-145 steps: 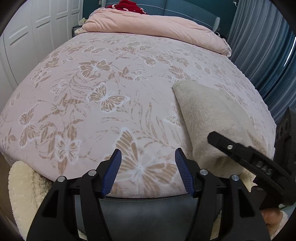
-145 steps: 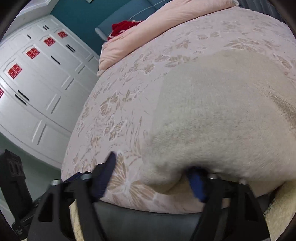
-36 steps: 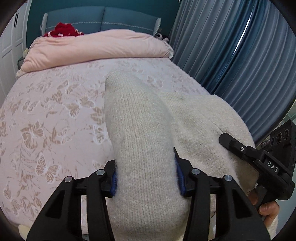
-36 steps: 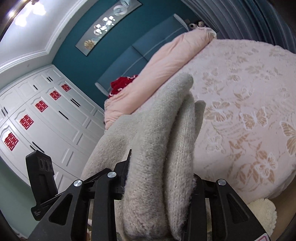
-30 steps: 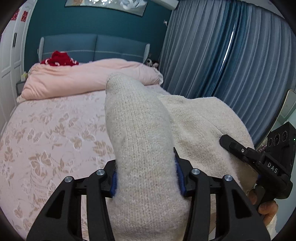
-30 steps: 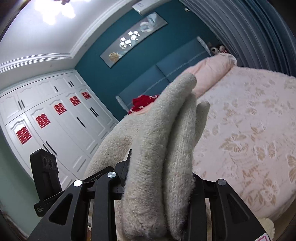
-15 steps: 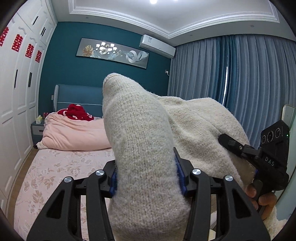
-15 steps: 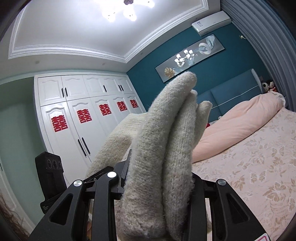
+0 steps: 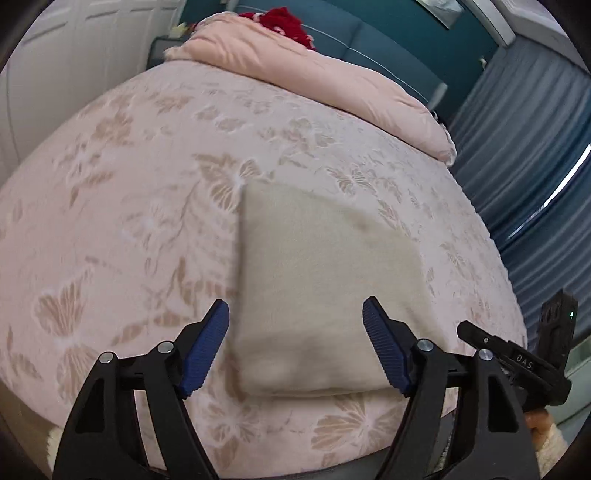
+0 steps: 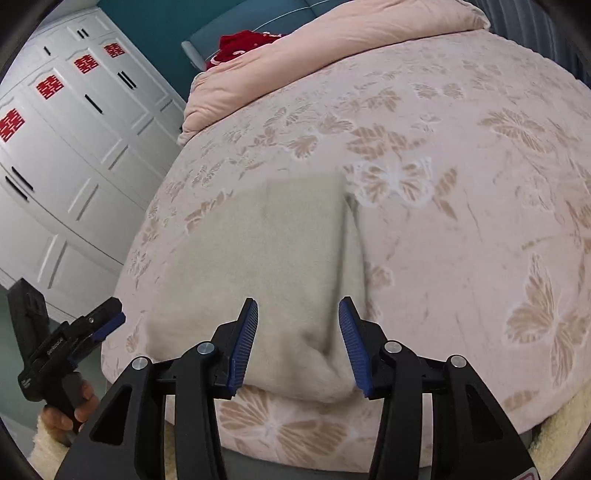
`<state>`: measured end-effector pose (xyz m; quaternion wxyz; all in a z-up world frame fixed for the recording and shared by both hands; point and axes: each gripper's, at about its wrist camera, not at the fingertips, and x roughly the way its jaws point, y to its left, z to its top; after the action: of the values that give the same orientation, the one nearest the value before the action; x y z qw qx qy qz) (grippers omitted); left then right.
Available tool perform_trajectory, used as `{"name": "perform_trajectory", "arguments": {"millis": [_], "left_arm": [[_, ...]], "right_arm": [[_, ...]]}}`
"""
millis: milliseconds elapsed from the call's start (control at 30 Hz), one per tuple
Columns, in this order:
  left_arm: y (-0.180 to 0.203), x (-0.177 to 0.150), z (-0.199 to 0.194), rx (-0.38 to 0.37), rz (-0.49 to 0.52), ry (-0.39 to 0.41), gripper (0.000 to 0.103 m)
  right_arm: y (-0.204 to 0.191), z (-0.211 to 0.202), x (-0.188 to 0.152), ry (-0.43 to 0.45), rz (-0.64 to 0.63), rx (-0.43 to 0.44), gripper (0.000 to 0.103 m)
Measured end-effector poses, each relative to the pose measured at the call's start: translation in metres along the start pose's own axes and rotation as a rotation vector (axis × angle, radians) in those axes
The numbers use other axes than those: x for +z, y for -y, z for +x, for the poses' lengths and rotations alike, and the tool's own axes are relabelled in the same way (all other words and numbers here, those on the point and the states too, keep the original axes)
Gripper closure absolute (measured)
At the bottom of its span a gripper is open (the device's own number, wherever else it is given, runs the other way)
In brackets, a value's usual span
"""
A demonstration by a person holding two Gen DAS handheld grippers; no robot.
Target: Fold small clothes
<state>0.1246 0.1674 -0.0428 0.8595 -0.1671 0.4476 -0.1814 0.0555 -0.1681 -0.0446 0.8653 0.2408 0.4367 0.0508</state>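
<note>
Left gripper (image 9: 295, 350) and right gripper (image 10: 297, 345): jaws apart, just opened, clamped on nothing. Sweater (image 9: 314, 295) folded flat ahead, near edge between pads. Bare bedspread (image 9: 110, 221) beyond.

Folded beige knit (image 9: 317, 295) motion-blurred in both wrist views — stitch texture, layer count unreadable. Its near edge partly hidden behind right gripper (image 10: 299, 343) fingers. Bedspread (image 9: 122, 229) butterfly print smeared. Hand (image 10: 70, 410) on other gripper mostly cut off at frame edge. Red item (image 9: 284, 22) behind pink duvet (image 9: 314, 77) — identity undeterminable.
</note>
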Motion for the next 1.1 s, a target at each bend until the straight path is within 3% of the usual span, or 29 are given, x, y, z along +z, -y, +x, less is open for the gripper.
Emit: {"name": "perform_trajectory", "arguments": {"millis": [33, 100, 200, 300, 367, 400, 433, 500, 567, 633, 700, 767, 833, 867, 933, 1000, 1067, 1100], "left_arm": [[-0.006, 0.000, -0.006, -0.026, -0.033, 0.022, 0.029], [-0.009, 0.008, -0.010, -0.031, -0.064, 0.047, 0.014], [0.001, 0.018, 0.006, -0.010, -0.035, 0.024, 0.011], [0.007, 0.016, 0.044, 0.003, -0.012, -0.074, 0.010], [0.003, 0.009, 0.072, 0.025, -0.018, -0.137, 0.015], [0.001, 0.005, 0.084, 0.033, -0.028, -0.170, 0.041], [-0.001, 0.003, 0.093, 0.024, -0.039, -0.204, 0.049], [0.004, 0.006, 0.086, 0.024, -0.050, -0.168, 0.059], [0.013, 0.016, 0.072, -0.001, -0.031, -0.138, 0.062], [0.021, 0.029, 0.055, -0.027, -0.012, -0.075, 0.062], [0.027, 0.038, 0.045, -0.024, 0.018, -0.029, 0.062], [0.030, 0.037, 0.055, 0.032, 0.066, -0.034, 0.059], [0.026, 0.026, 0.084, 0.136, 0.110, -0.094, 0.059], [0.024, 0.020, 0.096, 0.207, 0.131, -0.133, 0.056], [0.025, 0.012, 0.083, 0.190, 0.126, -0.088, 0.052], [0.031, 0.009, 0.059, 0.224, 0.126, -0.049, 0.049], [0.039, 0.007, 0.038, 0.206, 0.117, -0.016, 0.046], [0.044, 0.004, 0.033, 0.211, 0.117, -0.011, 0.044]], "right_arm": [[0.001, -0.002, 0.004, 0.015, -0.006, -0.014, 0.028], [-0.001, 0.007, 0.017, 0.022, -0.009, -0.029, 0.018], [0.004, 0.053, 0.033, -0.071, 0.031, -0.013, 0.017], [0.025, 0.104, 0.030, -0.191, 0.156, -0.009, 0.017], [0.032, 0.120, 0.026, -0.216, 0.229, 0.086, 0.029], [0.028, 0.122, 0.030, -0.222, 0.229, 0.125, 0.062], [0.019, 0.118, 0.037, -0.215, 0.205, 0.108, 0.066], [-0.008, 0.093, 0.056, -0.141, 0.084, 0.142, 0.071], [-0.032, 0.061, 0.075, -0.053, 0.004, 0.175, 0.072], [-0.044, 0.038, 0.088, 0.022, -0.047, 0.197, 0.072], [-0.040, 0.041, 0.090, 0.026, -0.057, 0.185, 0.069], [-0.018, 0.076, 0.079, -0.062, -0.056, 0.098, 0.061], [0.010, 0.114, 0.061, -0.180, -0.037, -0.079, 0.060], [0.019, 0.108, 0.055, -0.158, -0.006, -0.078, 0.060], [0.018, 0.067, 0.052, -0.026, 0.027, -0.046, 0.059], [0.001, 0.027, 0.049, 0.071, -0.048, -0.044, 0.059], [-0.016, 0.009, 0.041, 0.070, -0.109, 0.004, 0.063], [-0.024, 0.011, 0.036, 0.036, -0.154, 0.012, 0.074]]}}
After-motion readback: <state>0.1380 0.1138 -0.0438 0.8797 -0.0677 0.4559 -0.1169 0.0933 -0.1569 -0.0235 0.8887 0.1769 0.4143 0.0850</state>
